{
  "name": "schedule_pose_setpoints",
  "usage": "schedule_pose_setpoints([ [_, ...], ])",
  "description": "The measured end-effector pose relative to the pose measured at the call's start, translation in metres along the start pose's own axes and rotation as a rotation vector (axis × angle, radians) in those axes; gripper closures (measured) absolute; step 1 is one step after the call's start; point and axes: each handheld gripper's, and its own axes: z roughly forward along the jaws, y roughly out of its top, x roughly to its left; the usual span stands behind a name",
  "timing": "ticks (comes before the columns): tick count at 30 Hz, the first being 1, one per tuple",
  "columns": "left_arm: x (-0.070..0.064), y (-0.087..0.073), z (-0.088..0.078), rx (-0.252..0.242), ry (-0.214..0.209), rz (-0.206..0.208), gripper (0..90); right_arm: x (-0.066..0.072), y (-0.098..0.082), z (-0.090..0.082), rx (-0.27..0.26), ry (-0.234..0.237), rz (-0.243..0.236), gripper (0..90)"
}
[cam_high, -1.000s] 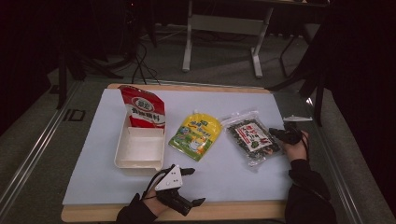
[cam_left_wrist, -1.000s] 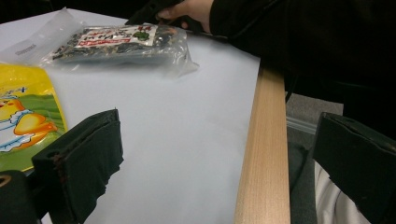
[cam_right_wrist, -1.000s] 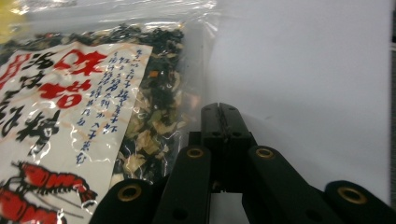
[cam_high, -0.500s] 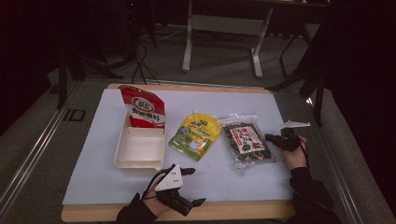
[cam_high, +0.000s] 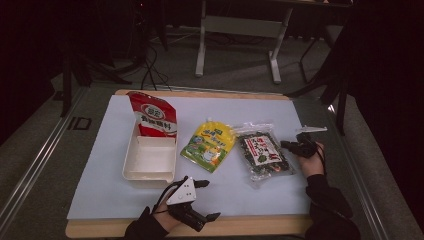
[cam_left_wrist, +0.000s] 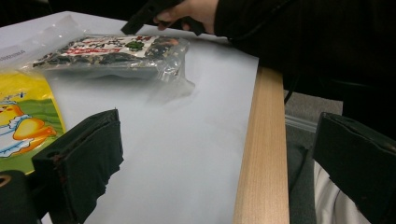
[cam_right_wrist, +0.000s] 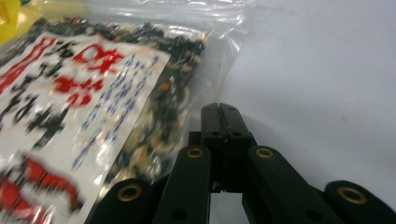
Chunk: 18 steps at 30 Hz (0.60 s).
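My right gripper (cam_high: 287, 145) sits at the right edge of the clear bag of dark dried seaweed (cam_high: 262, 154), its fingers (cam_right_wrist: 223, 122) pressed together with nothing between them, tips just beside the bag's clear plastic rim. That bag lies flat on the white sheet covering the tabletop (cam_high: 280, 227), right of the yellow pouch (cam_high: 209, 146). My left gripper (cam_high: 206, 200) rests near the front edge, fingers (cam_left_wrist: 79, 161) wide apart and empty, close to the white tray (cam_high: 149, 160) with the red pouch (cam_high: 152, 115) propped in it.
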Motion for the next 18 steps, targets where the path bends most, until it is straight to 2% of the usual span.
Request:
schedule_pose_setpoints([
  [8, 0.001, -0.001, 0.000, 0.005, -0.001, -0.003, 3.2, -0.006, 0.018, 0.021, 0.020, -0.027, 0.020, 90.0],
  [11, 0.001, -0.002, 0.001, 0.005, -0.002, -0.006, 3.2, -0.007, 0.020, 0.027, 0.010, -0.018, 0.037, 90.0],
  [15, 0.001, -0.002, 0.001, 0.006, -0.001, -0.008, 3.2, -0.005, 0.022, 0.029, 0.010, -0.013, 0.027, 90.0],
  [18, 0.001, -0.002, 0.000, 0.005, -0.001, -0.004, 3.2, 0.001, 0.021, 0.028, 0.021, 0.004, 0.001, 90.0],
])
